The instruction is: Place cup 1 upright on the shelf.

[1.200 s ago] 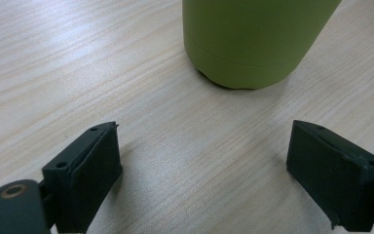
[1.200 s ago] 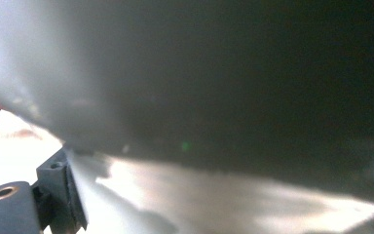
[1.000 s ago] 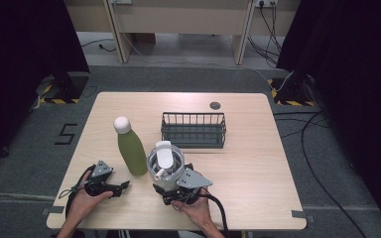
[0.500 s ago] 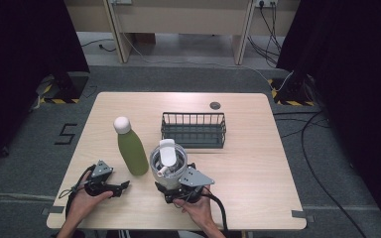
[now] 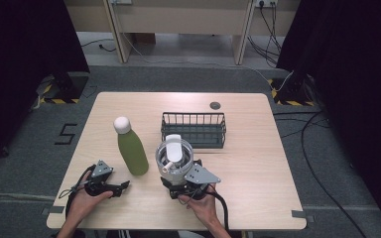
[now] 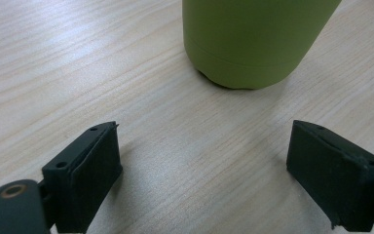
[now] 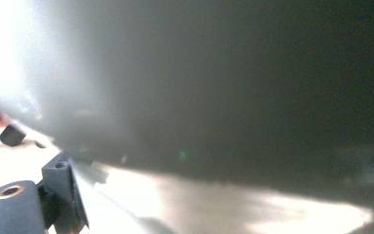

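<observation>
The right gripper [image 5: 177, 178] clamps a clear round jug with a white lid [image 5: 174, 154] near the light wooden table's [image 5: 258, 163] front edge, just before a black wire basket [image 5: 193, 130]. The left gripper [image 5: 121, 187] rests open-jawed at the front-left, its jaws apart from the upright green bottle with a white cap [image 5: 130, 148] between it and the jug.

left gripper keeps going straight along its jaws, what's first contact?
Likely the olive-green bottle: its base stands just ahead of the open left gripper, slightly right of centre. Bare wooden table between; gap unclear.
</observation>
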